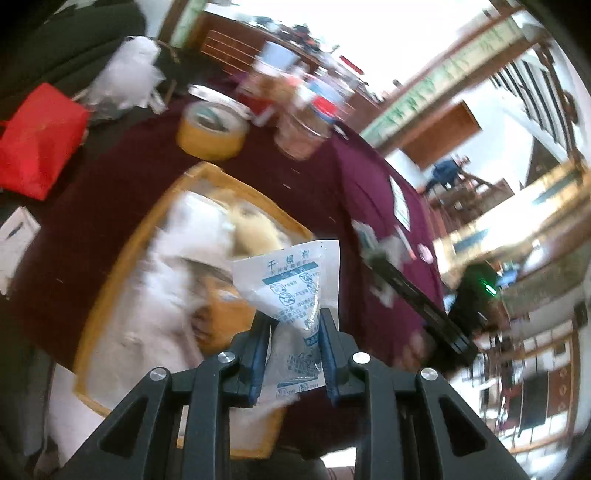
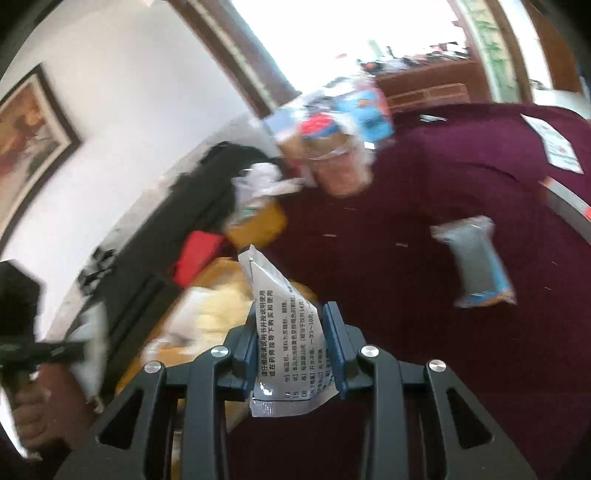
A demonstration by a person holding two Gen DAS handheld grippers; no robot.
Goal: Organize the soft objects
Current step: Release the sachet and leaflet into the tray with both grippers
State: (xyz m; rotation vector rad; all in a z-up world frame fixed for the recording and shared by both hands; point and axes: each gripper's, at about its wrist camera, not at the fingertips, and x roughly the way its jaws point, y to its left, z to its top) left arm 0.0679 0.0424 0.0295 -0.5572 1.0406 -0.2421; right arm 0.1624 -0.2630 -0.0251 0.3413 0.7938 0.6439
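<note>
Working over the maroon-clothed round surface [image 1: 295, 177], I see the yellow-rimmed wooden tray [image 1: 122, 258] of soft things just beyond my left claw [image 1: 293, 332], which is clamped on a white printed desiccant sachet [image 1: 291, 288]. My right claw [image 2: 291, 332] pinches a silver printed foil sachet [image 2: 273, 295]. Both look light, limp and slippery; I'd grip mid-body.

Left claw [image 1: 293, 325] pinching white desiccant sachet [image 1: 291, 284] above wooden tray [image 1: 110, 277].

White wall [image 2: 122, 110] with framed picture [image 2: 29, 125]; bright window [image 2: 332, 29].
</note>
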